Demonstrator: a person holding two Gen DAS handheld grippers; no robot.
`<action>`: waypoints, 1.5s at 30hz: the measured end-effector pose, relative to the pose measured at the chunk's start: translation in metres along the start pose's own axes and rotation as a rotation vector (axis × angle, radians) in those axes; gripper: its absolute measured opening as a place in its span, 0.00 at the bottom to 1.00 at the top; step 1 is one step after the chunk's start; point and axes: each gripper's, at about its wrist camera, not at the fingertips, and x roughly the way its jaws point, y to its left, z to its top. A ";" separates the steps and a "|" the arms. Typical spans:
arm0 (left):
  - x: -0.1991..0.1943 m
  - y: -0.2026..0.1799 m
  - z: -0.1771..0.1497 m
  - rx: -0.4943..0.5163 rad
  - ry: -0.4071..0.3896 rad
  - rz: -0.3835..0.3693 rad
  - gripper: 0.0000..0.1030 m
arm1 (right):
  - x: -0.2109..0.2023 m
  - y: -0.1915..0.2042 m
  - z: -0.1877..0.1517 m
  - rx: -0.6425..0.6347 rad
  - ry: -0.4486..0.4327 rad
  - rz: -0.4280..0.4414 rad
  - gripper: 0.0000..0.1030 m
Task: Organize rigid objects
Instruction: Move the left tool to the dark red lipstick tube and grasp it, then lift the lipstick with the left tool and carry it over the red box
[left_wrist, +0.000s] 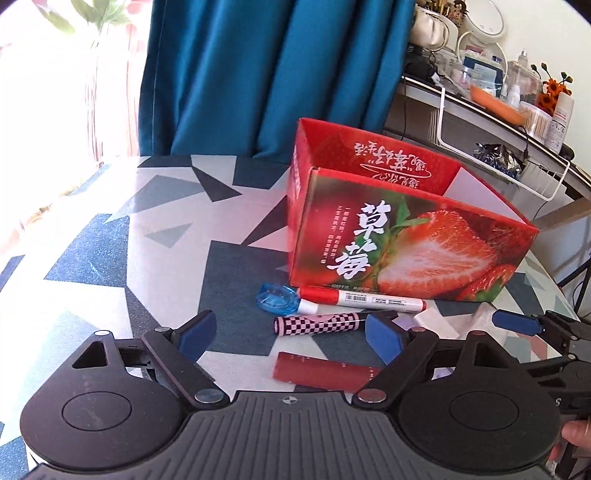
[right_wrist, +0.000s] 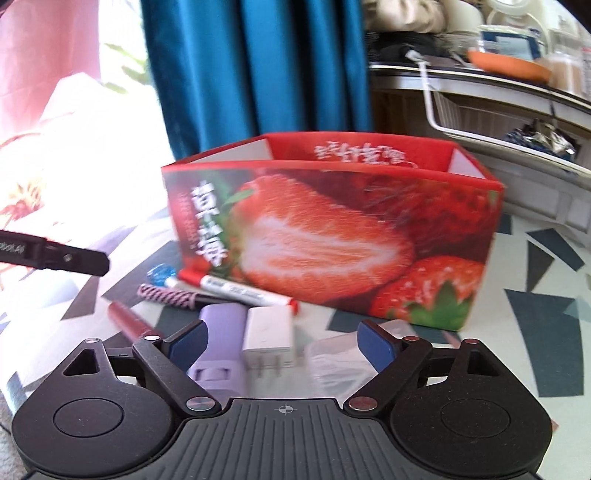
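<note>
Left wrist | geometric-patterned table (left_wrist: 110, 240) | teal curtain (left_wrist: 258, 74) | cluttered shelf (left_wrist: 498, 110) | left gripper (left_wrist: 290, 330), right gripper (right_wrist: 280, 341) both apart, empty

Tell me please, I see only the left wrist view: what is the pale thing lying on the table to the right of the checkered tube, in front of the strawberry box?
Observer: It is a white charger plug; its two metal prongs point toward the right wrist camera.
Operator: Does something lie beside it that I cannot see well?
Observer: Yes, a lilac device lies close on its left in the right wrist view.
Operator: Does the right gripper hold any of them?
Observer: No. The right gripper is open, its pads well apart from the plug, which lies between them.
</note>
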 end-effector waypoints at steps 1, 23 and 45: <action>0.000 0.002 0.000 -0.005 0.001 -0.002 0.85 | 0.001 0.003 0.001 -0.012 0.003 0.010 0.82; 0.026 0.029 -0.019 -0.074 0.079 -0.107 0.61 | 0.036 0.074 -0.003 -0.142 0.175 0.138 0.28; 0.034 0.012 -0.034 -0.076 0.077 -0.146 0.43 | 0.044 0.066 -0.005 -0.105 0.171 0.132 0.21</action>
